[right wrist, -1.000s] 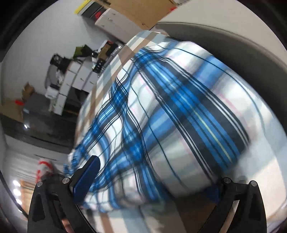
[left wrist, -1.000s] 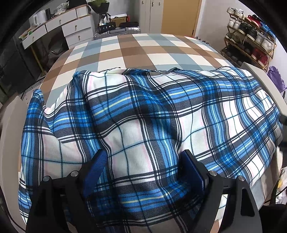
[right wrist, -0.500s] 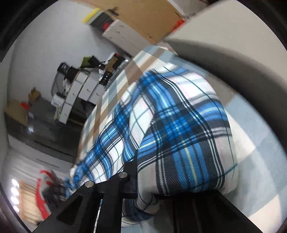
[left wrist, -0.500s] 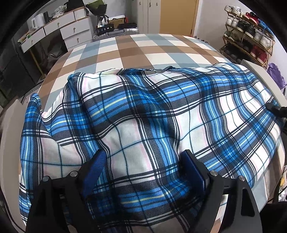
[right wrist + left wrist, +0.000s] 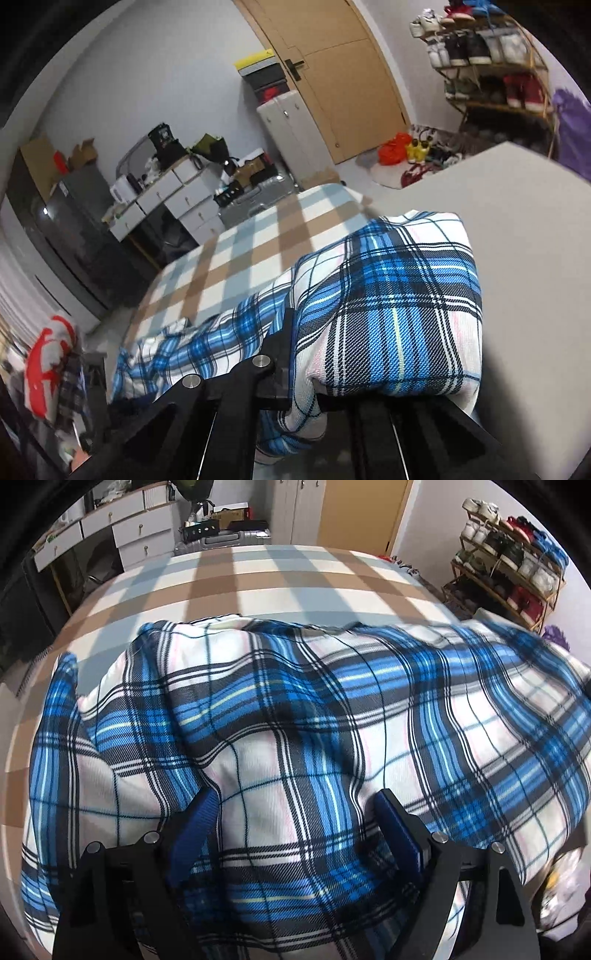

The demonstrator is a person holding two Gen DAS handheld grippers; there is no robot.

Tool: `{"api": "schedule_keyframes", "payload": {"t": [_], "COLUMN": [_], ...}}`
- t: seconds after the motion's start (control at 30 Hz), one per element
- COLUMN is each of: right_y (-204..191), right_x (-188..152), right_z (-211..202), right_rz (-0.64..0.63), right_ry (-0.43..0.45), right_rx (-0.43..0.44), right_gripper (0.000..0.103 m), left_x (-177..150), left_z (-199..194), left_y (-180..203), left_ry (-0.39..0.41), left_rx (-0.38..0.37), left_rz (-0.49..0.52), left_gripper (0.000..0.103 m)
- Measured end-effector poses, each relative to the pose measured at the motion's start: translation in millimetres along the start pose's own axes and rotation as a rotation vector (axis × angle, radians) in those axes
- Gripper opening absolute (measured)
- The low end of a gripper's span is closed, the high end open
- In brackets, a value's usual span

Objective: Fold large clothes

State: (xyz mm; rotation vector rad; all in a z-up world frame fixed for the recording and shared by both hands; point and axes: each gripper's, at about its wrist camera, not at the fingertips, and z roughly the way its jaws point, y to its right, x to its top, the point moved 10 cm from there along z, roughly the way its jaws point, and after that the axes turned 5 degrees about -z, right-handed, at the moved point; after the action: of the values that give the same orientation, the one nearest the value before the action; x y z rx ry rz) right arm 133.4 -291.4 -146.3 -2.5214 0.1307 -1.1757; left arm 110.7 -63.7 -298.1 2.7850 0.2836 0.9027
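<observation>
A large blue, white and black plaid garment (image 5: 295, 716) lies spread and rumpled across the near part of a bed whose cover (image 5: 258, 579) is checked in brown, pale blue and white. In the left wrist view, the left gripper (image 5: 295, 812) sits low over the cloth with its jaws standing wide; a raised hump of the plaid fabric fills the space between the two blue-padded fingers (image 5: 195, 823), and both pads seem to touch it, though it is hard to say whether they truly press on the cloth or merely straddle it. In the right wrist view, the right gripper (image 5: 306, 387) is closed tight on an edge of the same garment, and a thick fold of plaid bulges up and over its black fingers, hiding the tips. From that pinched fold the cloth trails down and away to the left onto the bed cover. A plain grey padded surface (image 5: 517, 229) stands just beside the lifted fold on the right. Behind the bed are a white chest of drawers (image 5: 125, 528), a wooden door (image 5: 343, 88) and a shoe rack (image 5: 517, 550) loaded with shoes.
</observation>
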Motion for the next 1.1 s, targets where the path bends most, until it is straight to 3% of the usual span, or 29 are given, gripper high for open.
{"api": "schedule_keyframes", "payload": {"t": [0.07,0.2,0.3,0.37,0.5,0.63,0.77,0.93,1.0,1.1], "right_y": [4,5,-2,-9,-29,-61,-119,-211,-250,-283], "right_x": [8,25,28,29,30,30,25,-18,-59,-129], "right_z": [-9,-30,-31,-28,-28,-28,-24,-5,14,56], "right_rz": [-0.036,-0.125,-0.160,-0.189,-0.239,-0.344,-0.500,-0.714,-0.829,-0.978], "right_ry": [0.000,0.030,0.023,0.021,0.032,0.049,0.079,0.098,0.079,-0.041], "right_rx": [-0.029,-0.097,-0.118,-0.130,-0.154,-0.185,-0.190,-0.133,-0.085,-0.017], "right_gripper": [0.005,0.005,0.005,0.005,0.005,0.005,0.005,0.005,0.005,0.007], "left_x": [3,0,2,3,4,3,3,6,7,9], "left_z": [3,6,-6,-18,-40,-50,-65,-82,-86,-88], "left_y": [14,49,51,47,24,1,-26,-71,-90,-119], "left_ry": [0.000,-0.023,0.001,0.032,0.114,0.106,0.115,0.149,0.159,0.160], "left_rx": [-0.041,-0.109,-0.136,-0.158,-0.079,-0.108,-0.126,-0.106,-0.106,-0.127], "left_rz": [-0.020,0.034,0.011,0.014,0.090,0.064,0.034,-0.006,-0.038,-0.116], "left_gripper": [0.082,0.082,0.083,0.083,0.083,0.083,0.083,0.083,0.083,0.083]}}
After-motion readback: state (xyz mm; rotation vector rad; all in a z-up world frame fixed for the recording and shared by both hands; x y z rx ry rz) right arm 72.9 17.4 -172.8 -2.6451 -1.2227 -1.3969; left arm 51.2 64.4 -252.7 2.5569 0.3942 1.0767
